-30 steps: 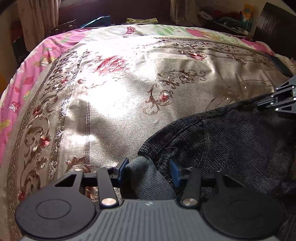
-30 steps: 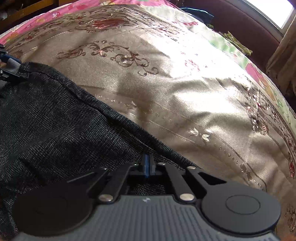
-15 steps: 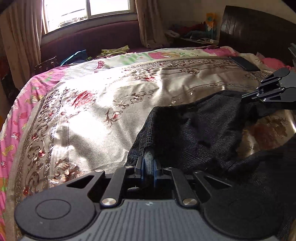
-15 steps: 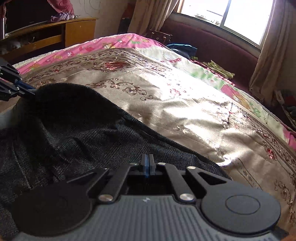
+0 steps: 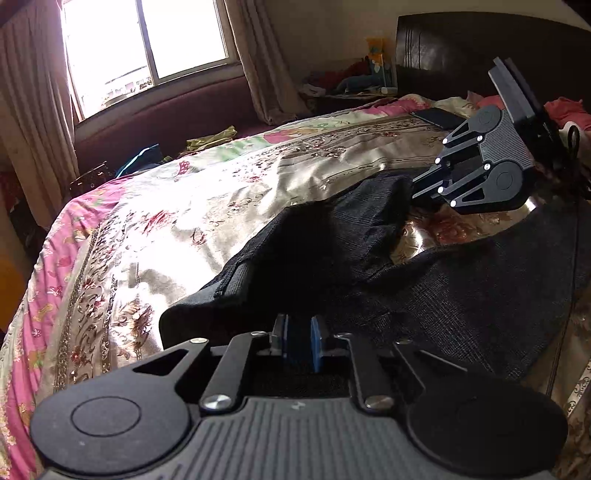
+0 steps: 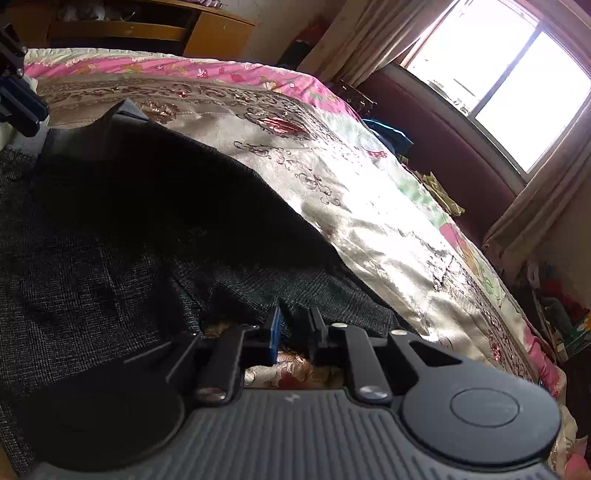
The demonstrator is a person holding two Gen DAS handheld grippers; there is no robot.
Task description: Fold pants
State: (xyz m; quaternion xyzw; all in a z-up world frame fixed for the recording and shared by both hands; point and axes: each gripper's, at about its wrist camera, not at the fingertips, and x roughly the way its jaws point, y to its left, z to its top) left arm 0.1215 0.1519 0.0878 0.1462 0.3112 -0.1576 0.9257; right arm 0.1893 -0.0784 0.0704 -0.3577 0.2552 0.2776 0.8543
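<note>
Dark grey checked pants (image 5: 461, 288) lie on the bed, with one end folded back over the rest. My left gripper (image 5: 298, 341) has its jaws slightly apart with a fold of the pants between the blue pads. My right gripper (image 6: 293, 334) also has its jaws slightly apart around the pants' edge (image 6: 332, 295). Whether either still pinches the cloth is unclear. The right gripper also shows in the left wrist view (image 5: 415, 188), at the far corner of the folded part. The left gripper shows at the left edge of the right wrist view (image 6: 18, 107).
The bed has a gold floral cover (image 5: 177, 229) with a pink border (image 5: 48, 295). A dark headboard (image 5: 461, 48) stands at the back right. A window (image 5: 147, 48), curtains and a maroon bench with loose clothes (image 5: 210, 136) lie beyond the bed. A wooden cabinet (image 6: 147, 29) stands behind.
Both grippers lifted the pants' end and carried it back over the rest of the pants. Both jaws were shut half a second ago and now stand slightly apart.
</note>
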